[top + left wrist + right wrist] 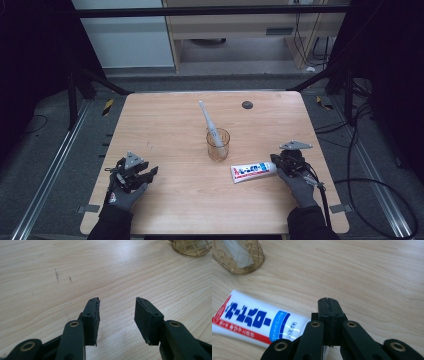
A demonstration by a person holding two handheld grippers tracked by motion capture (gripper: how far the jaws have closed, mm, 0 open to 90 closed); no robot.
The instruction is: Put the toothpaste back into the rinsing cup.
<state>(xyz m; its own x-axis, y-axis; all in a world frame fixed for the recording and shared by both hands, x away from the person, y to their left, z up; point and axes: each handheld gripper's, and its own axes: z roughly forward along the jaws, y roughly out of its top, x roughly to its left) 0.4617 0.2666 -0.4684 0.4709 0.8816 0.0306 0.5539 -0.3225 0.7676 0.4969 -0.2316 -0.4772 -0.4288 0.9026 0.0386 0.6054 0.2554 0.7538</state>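
Both forearms in from the near edge of the table, dark sleeves, grey gloves. Left hand (122, 192) low at the near left, gripping the left gripper (145, 175), which points toward the table's middle and slightly right; grey three-cornered plate on top. In the left gripper view, jaws well apart, pads facing each other across a clear gap, bare wood between. Right hand (300, 187) at the near right, wrist straight, holding the right gripper (275, 162) aimed left and a little forward. In the right gripper view, jaws pressed together, pads (328, 315) meeting along one thin seam.
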